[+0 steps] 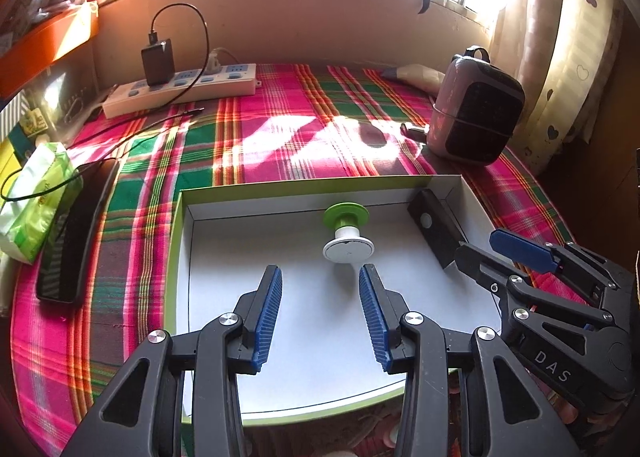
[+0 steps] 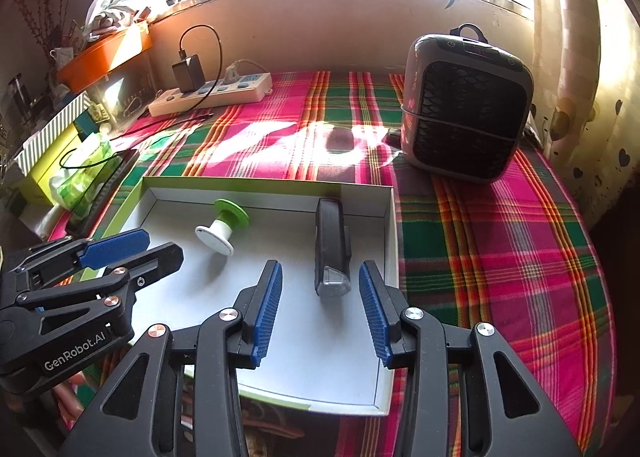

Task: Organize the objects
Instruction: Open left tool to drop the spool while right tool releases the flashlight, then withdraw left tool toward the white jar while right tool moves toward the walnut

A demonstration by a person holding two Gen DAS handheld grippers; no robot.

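While both tools hang over the shallow white box (image 1: 468,193) in the lower middle of each frame, the left gripper (image 1: 320,317) has its blue pads spread wide with nothing between them, and the right gripper (image 2: 320,317) is spread wide in the same way. Inside the box, the green-and-white spool (image 1: 347,231) lies on its side near the centre, apart from the black bike light (image 2: 331,245), which lies along the right wall. The plaid cloth (image 2: 500,257) covers the table, and a small heater (image 2: 466,105) stands at the upper right.
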